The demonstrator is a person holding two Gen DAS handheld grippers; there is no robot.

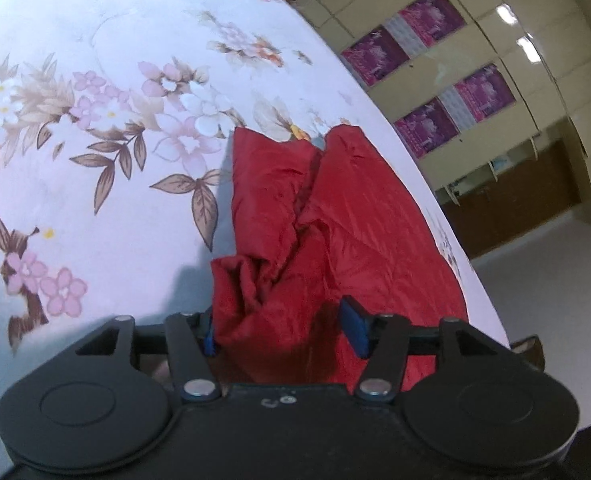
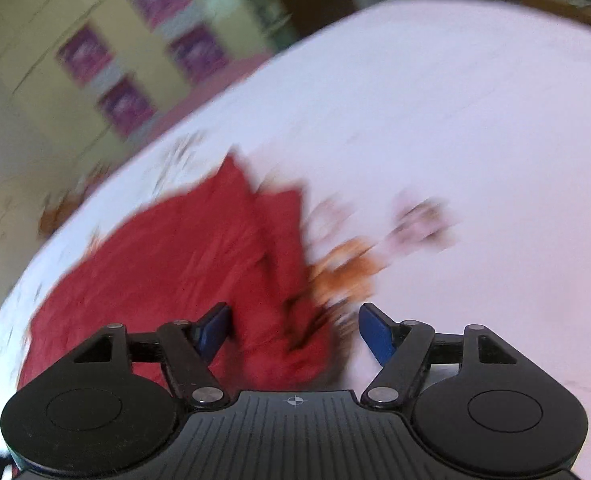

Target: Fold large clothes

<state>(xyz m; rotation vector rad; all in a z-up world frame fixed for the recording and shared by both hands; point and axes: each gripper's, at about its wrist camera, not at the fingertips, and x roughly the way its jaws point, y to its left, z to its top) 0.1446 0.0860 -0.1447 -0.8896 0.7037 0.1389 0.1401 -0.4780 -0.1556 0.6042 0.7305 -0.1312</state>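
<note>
On the floral sheet (image 1: 95, 160), crumpled red garment (image 1: 335, 208), left gripper (image 1: 281, 326) and right gripper (image 2: 295, 330) both spread wide, purple posters (image 1: 431, 20) behind

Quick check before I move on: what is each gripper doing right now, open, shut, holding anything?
Left gripper: open, red garment bunched between its fingers, not clamped.
Right gripper: open, holding nothing, over the garment's edge; view blurred.

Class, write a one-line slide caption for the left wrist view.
Left claw open over a crumpled red garment lying on a floral sheet.
</note>
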